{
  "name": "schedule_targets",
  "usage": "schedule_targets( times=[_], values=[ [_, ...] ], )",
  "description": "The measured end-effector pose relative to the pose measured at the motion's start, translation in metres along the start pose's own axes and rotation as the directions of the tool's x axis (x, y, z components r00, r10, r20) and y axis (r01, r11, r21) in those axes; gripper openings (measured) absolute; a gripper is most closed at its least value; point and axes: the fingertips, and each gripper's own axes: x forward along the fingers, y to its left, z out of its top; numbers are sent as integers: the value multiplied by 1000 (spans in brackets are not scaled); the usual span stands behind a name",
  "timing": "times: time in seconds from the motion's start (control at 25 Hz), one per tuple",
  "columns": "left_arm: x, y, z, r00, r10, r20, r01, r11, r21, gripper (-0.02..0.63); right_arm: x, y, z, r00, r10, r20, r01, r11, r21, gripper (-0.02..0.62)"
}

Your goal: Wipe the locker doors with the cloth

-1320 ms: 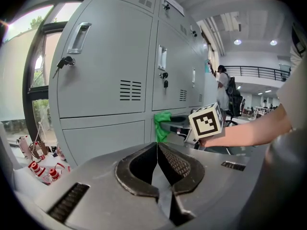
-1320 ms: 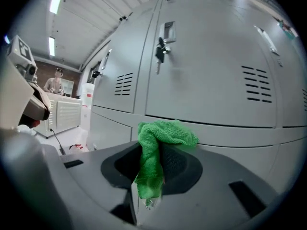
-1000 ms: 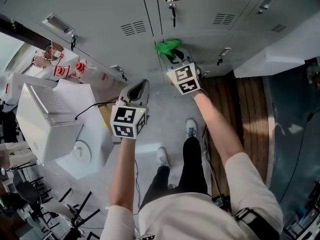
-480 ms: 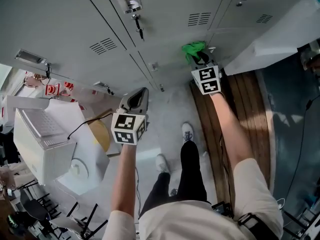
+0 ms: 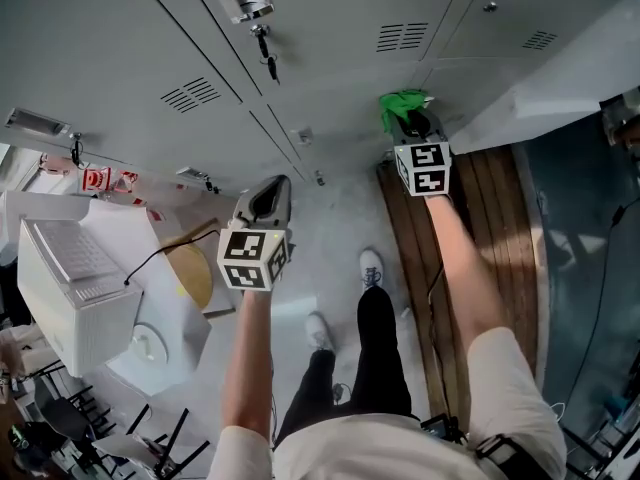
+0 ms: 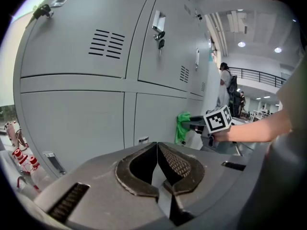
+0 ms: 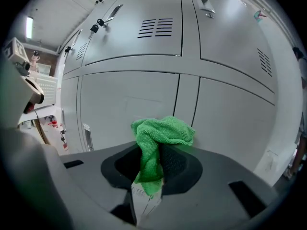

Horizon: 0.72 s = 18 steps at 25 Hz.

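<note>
left gripper (image 6: pixel 157 152) clenched, nothing between jaws, held off the lockers | right gripper (image 7: pixel 152 169) pinching green cloth (image 7: pixel 163 131) close to lower locker doors (image 7: pixel 127 104) | all doors closed, contents unseen | keys (image 6: pixel 160 38) hanging from upper lock

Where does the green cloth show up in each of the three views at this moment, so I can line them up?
Head view: green cloth upper right of centre, at the tip of the right tongs.
Left gripper view: cloth right of centre, mid-height.
Right gripper view: cloth dead centre, clamped between the jaws.
Shared landmark: the hanging keys.
</note>
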Motion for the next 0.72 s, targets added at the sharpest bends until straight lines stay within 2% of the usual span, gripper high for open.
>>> schedule_targets(
  times=[0.16,0.36,0.56,0.72],
  values=[
    [-10,9,-20,999,23,-25,-23,1000,-13,18,8,30,-1,999,31,15,-32,999,24,86],
    [-26,21,-36,998,49,-45,-49,999,-10,18,18,84,3,993,116,23,-116,993,23,86],
    [-38,30,-44,996,70,-50,-70,998,-7,18,26,149,15,974,225,21,-225,974,-3,86],
    [-45,34,-50,995,86,-54,-87,996,-17,18,34,200,16,952,305,-20,-306,950,-62,86]
  ],
)
